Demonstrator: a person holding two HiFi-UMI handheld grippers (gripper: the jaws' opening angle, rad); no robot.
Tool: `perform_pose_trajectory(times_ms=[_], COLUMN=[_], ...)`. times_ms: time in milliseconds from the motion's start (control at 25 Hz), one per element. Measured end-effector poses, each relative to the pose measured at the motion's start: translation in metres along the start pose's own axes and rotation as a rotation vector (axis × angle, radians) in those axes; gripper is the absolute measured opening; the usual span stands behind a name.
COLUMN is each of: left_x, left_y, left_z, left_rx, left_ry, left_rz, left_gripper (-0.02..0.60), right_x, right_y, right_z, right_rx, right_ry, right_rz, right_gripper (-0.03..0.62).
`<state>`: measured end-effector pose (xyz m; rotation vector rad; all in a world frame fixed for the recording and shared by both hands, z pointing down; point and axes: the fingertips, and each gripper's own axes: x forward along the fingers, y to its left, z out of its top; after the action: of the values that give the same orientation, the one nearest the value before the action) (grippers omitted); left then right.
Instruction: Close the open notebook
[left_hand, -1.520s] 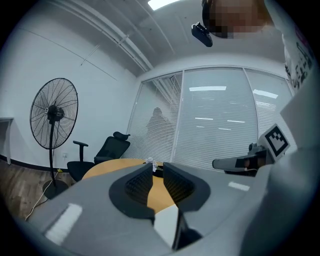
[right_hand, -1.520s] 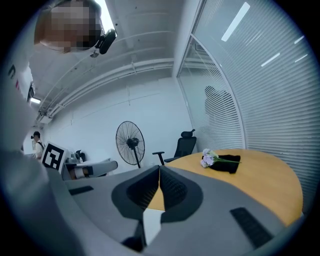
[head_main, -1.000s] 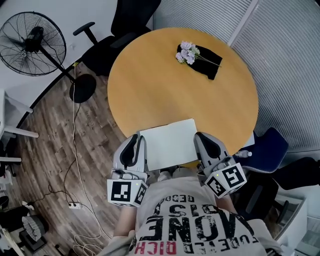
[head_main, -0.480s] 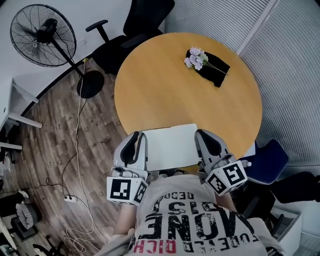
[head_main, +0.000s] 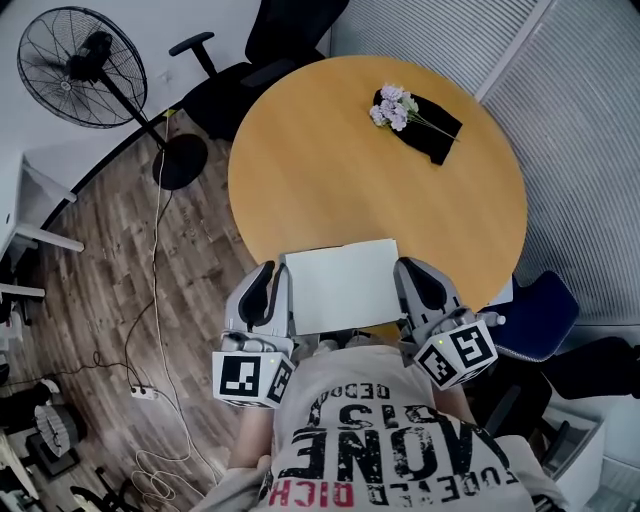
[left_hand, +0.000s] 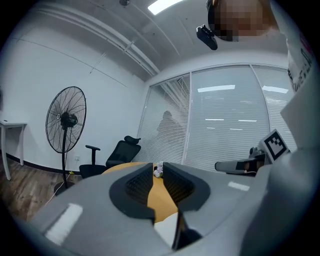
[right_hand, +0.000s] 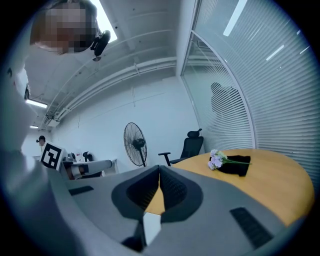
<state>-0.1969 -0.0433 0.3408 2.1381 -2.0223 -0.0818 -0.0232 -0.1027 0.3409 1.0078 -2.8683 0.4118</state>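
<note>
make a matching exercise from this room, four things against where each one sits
Things:
1. notebook
2. flowers
3. pedestal fan
4. blue chair

Places:
A. on the floor, off the left side of the table
B. on a black cloth, far side of the table
C. at the table's near edge
D. off the table's near right side

Pairs: 1-C, 2-B, 3-A, 4-D

white notebook (head_main: 338, 285), ochre table (head_main: 320, 170), lilac flowers (head_main: 392, 105), black cloth (head_main: 440, 135).
</note>
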Motion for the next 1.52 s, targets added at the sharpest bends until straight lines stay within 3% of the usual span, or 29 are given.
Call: perform_pose_trajectory(times_ms=[240,720,1520], left_x=[0.001,-0.014,-0.03], left_y=[0.002,0.027,0.04], left_z=[-0.032,-0.135,-0.227], left_rx=[-0.017,-0.07,-0.171], left_ry=[0.089,0.354,0.588], left_rz=[-0.043,-0.015,-0.063], left_gripper=[0.071,0.078,0.12], right_x=[-0.005,-0.018,-0.018], right_y=[0.005,0.019,0.027], right_z=[-0.01,-0.024,-0.028], right_rx=[0.01,0.009,-0.005], right_ry=[0.021,0.049,0.06], right_rz=[-0.012,-0.021,-0.05], right_gripper=[0.012,0.012,0.012])
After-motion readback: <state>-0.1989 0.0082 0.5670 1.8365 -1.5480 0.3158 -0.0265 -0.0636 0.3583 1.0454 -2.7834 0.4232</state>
